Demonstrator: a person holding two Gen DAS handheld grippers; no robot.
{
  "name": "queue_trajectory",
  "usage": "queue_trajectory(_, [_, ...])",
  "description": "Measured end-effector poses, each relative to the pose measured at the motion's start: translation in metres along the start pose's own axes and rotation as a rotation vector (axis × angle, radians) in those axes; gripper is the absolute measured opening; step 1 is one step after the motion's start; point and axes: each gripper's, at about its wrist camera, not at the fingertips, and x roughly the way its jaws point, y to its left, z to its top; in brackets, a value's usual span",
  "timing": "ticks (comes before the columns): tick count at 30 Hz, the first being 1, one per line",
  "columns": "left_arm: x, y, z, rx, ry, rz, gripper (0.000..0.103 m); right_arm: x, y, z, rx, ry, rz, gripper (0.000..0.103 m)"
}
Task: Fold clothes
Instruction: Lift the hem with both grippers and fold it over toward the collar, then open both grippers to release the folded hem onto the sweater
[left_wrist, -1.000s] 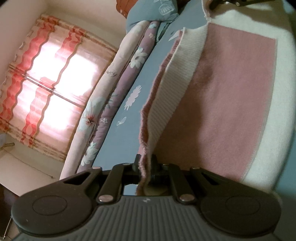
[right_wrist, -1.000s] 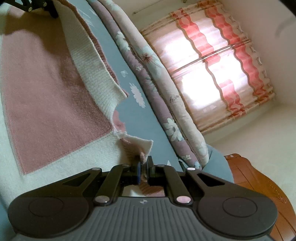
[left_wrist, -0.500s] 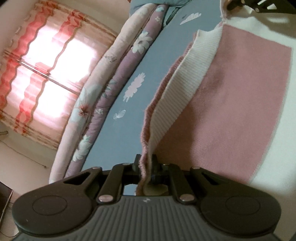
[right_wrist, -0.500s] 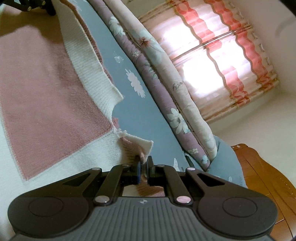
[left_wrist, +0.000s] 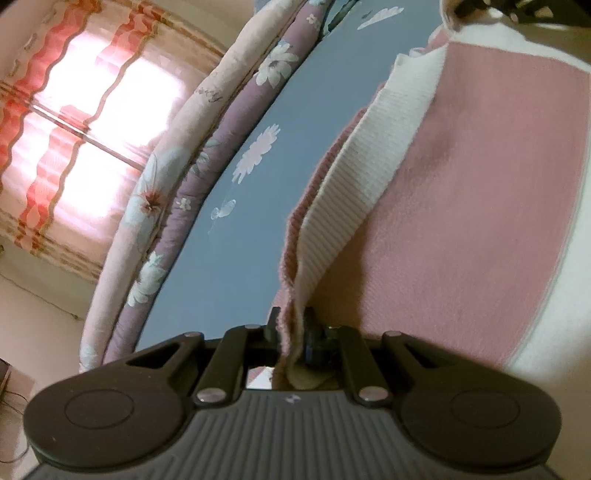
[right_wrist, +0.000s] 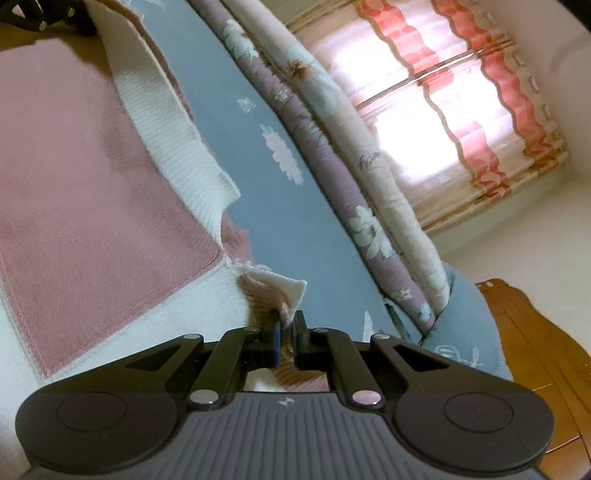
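Knitwear in pink and cream, a sweater (left_wrist: 476, 206), lies spread over a blue sheet (left_wrist: 236, 229) on a bed, and both grippers hold it along the same edge. In the left wrist view the left gripper (left_wrist: 291, 332) is closed on a fold of the pink and cream ribbed hem (left_wrist: 354, 173), the cloth bunched between the fingers; its jaws have just been easing apart a little, with the fabric still between them and the pads still against it. The hem runs from there up and to the right, toward the far corner, where the other black gripper shows at the top edge. In the right wrist view the right gripper (right_wrist: 286, 326) is clamped tight on a small cream and pink corner flap of the sweater (right_wrist: 92, 206), which stands up just ahead of the fingers. Left of it the pink panel with its cream border lies flat on the bed. Beyond the sweater's edge the sheet shows white flower prints, and a rolled floral quilt (right_wrist: 332, 155) in lilac and pale pink lies along the far side. Behind it hangs a curtain (right_wrist: 461, 92) with red wavy stripes, brightly lit from behind. A wooden bed frame (right_wrist: 532, 339) shows at the near right.
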Motion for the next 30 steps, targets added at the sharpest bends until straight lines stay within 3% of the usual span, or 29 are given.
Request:
queue_trajectory(17, [0.015,0.017,0.003,-0.137,0.039,-0.083,0.017,0.014,0.014,-0.002,0.023,0.016,-0.015,0.01])
queue_trajectory(19, [0.017,0.026,0.004,-0.196,0.049,-0.114,0.023,0.014,0.009,-0.002,0.045,0.017,-0.015,0.02])
queue_trajectory(23, [0.019,0.057,-0.001,-0.378,0.052,-0.193,0.043,0.013,-0.014,-0.005,0.156,0.018,-0.003,0.064])
queue_trajectory(28, [0.019,0.089,-0.015,-0.58,0.041,-0.244,0.055,0.008,-0.048,-0.016,0.341,0.032,0.1,0.066])
queue_trajectory(30, [0.02,0.101,-0.023,-0.694,0.047,-0.255,0.065,0.005,-0.053,-0.02,0.378,0.036,0.118,0.066])
